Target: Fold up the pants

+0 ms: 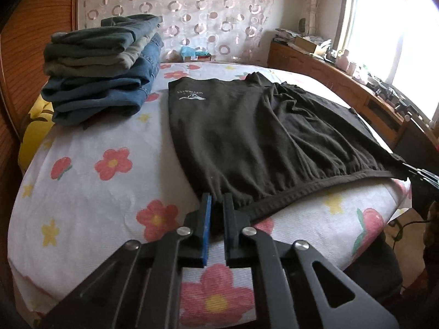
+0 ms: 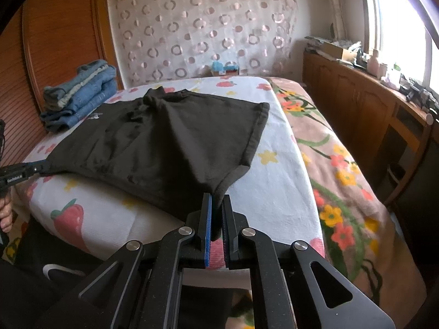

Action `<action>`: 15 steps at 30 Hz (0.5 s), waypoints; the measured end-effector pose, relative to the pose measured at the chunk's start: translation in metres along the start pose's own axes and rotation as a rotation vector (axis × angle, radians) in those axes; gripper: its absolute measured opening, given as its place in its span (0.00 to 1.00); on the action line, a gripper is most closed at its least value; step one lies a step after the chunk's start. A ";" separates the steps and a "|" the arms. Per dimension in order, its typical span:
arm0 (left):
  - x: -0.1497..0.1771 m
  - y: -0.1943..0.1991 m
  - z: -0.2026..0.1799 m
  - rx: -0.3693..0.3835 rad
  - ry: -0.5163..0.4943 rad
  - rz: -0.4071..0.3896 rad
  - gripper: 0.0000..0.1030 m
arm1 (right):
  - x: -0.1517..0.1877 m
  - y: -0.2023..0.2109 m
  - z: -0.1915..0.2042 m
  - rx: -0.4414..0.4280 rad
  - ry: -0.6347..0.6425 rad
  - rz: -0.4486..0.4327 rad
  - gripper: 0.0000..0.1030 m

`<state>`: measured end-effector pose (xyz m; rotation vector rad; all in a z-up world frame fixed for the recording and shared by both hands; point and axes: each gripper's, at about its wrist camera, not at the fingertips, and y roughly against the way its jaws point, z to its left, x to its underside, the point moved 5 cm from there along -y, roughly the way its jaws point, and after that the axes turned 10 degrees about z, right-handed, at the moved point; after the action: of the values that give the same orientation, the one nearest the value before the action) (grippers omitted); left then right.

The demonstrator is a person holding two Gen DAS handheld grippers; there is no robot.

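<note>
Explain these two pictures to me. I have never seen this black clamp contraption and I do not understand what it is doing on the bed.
No robot here: a person holds a two-finger clamp in each hand, and each clamp carries a camera looking forward along its fingers. One picture comes from the left gripper, the other from the right gripper. Each also shows the other clamp at its edge.

On the flowered bedsheet lie dark shorts, spread flat, with a white logo near the far leg hem. Both grippers are shut on the near waistband, one at each corner. Behind, to the left, stands a stack of folded clothes, mostly jeans. A wooden sideboard runs under the window.

The fold itself has not begun.
</note>
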<state>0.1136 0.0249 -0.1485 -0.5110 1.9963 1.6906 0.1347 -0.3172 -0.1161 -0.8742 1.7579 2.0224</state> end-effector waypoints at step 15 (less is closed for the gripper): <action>-0.016 0.066 -0.001 0.027 0.003 -0.134 0.00 | -0.010 0.024 0.011 -0.065 0.039 -0.034 0.03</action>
<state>0.0900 0.0346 -0.0857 -0.6234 1.9383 1.5809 0.1249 -0.3094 -0.0907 -0.9622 1.6942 2.0649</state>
